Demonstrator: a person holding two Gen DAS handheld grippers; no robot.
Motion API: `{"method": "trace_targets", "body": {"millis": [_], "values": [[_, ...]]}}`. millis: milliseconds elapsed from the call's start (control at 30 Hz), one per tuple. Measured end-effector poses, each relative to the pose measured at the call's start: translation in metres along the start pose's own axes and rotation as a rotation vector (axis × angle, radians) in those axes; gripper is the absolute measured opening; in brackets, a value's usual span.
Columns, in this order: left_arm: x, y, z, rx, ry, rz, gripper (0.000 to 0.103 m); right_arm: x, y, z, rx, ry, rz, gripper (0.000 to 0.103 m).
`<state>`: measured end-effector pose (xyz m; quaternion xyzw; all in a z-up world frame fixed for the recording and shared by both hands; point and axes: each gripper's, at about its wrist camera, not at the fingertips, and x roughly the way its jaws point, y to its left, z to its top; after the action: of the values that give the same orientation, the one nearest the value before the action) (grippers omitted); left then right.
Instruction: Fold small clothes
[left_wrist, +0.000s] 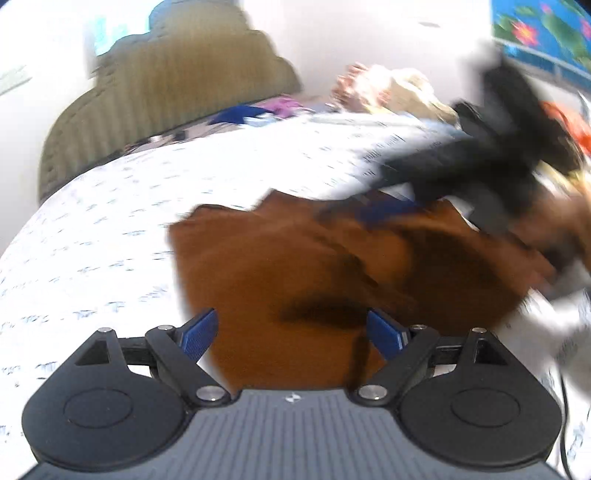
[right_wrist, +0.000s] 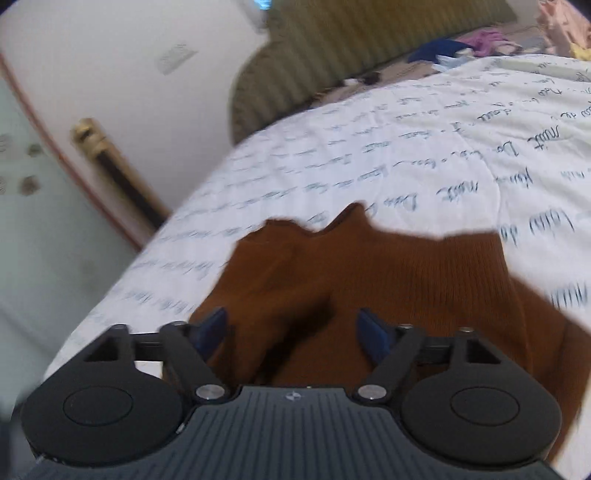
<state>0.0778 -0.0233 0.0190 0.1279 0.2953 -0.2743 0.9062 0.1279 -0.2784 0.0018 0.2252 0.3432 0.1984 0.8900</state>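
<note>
A brown knit garment (left_wrist: 295, 266) lies partly folded on a white bedspread (left_wrist: 110, 229) printed with handwriting. My left gripper (left_wrist: 291, 332) is open, its blue fingertips (left_wrist: 199, 334) spread just over the garment's near edge. The right gripper shows blurred in the left wrist view (left_wrist: 424, 206), over the garment's far right part. In the right wrist view the same garment (right_wrist: 388, 273) fills the foreground and my right gripper (right_wrist: 291, 332) is open above it, holding nothing. Both views are motion-blurred.
An olive ribbed headboard (left_wrist: 155, 96) stands at the far end of the bed. Blue and purple clothes (left_wrist: 258, 110) and a pale pile (left_wrist: 388, 88) lie at the far edge. A door and brass-coloured post (right_wrist: 96, 144) stand left of the bed.
</note>
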Motion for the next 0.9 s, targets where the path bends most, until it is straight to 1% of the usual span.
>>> {"method": "trace_targets", "body": {"millis": [100, 133, 167, 233, 300, 333, 400, 467, 500, 567, 633, 700, 767, 833, 900], "values": [[0.004, 0.025, 0.019, -0.093, 0.009, 0.031, 0.088, -0.016, 0.007, -0.024, -0.028, 0.026, 0.017, 0.080], [0.006, 0.032, 0.026, -0.119, 0.013, 0.048, 0.088, -0.021, 0.007, -0.032, -0.027, 0.036, 0.033, 0.082], [0.008, 0.037, 0.035, -0.135, 0.018, 0.061, 0.088, -0.023, 0.009, -0.039, -0.022, 0.047, 0.050, 0.085], [0.017, 0.036, 0.056, -0.122, 0.042, 0.067, 0.088, -0.023, 0.015, -0.052, -0.029, 0.056, 0.083, 0.088], [0.027, 0.029, 0.075, -0.073, 0.077, 0.053, 0.088, -0.019, 0.025, -0.061, -0.046, 0.048, 0.097, 0.088], [0.033, 0.024, 0.083, -0.050, 0.095, 0.051, 0.088, -0.014, 0.030, -0.064, -0.047, 0.039, 0.080, 0.085], [0.048, 0.006, 0.095, 0.009, 0.137, 0.043, 0.089, -0.007, 0.040, -0.067, -0.056, 0.031, 0.036, 0.074], [0.064, -0.017, 0.100, 0.067, 0.189, 0.062, 0.089, -0.002, 0.051, -0.069, -0.082, 0.021, -0.023, 0.046], [0.075, -0.026, 0.102, 0.090, 0.218, 0.084, 0.089, -0.001, 0.056, -0.070, -0.088, 0.016, -0.040, 0.043], [0.097, -0.035, 0.101, 0.105, 0.278, 0.134, 0.089, -0.001, 0.058, -0.071, -0.071, 0.006, -0.037, 0.030], [0.117, -0.039, 0.099, 0.096, 0.347, 0.154, 0.089, -0.002, 0.055, -0.070, -0.041, -0.001, -0.026, 0.025], [0.128, -0.045, 0.096, 0.114, 0.380, 0.152, 0.089, -0.004, 0.054, -0.073, -0.026, -0.008, -0.021, 0.024], [0.130, -0.056, 0.094, 0.165, 0.369, 0.183, 0.089, -0.005, 0.055, -0.075, -0.026, -0.009, -0.018, 0.023], [0.131, -0.064, 0.090, 0.218, 0.358, 0.232, 0.089, -0.005, 0.058, -0.076, -0.040, -0.010, -0.017, 0.023], [0.135, -0.064, 0.091, 0.222, 0.361, 0.270, 0.089, -0.003, 0.060, -0.077, -0.056, -0.011, -0.035, 0.023]]}}
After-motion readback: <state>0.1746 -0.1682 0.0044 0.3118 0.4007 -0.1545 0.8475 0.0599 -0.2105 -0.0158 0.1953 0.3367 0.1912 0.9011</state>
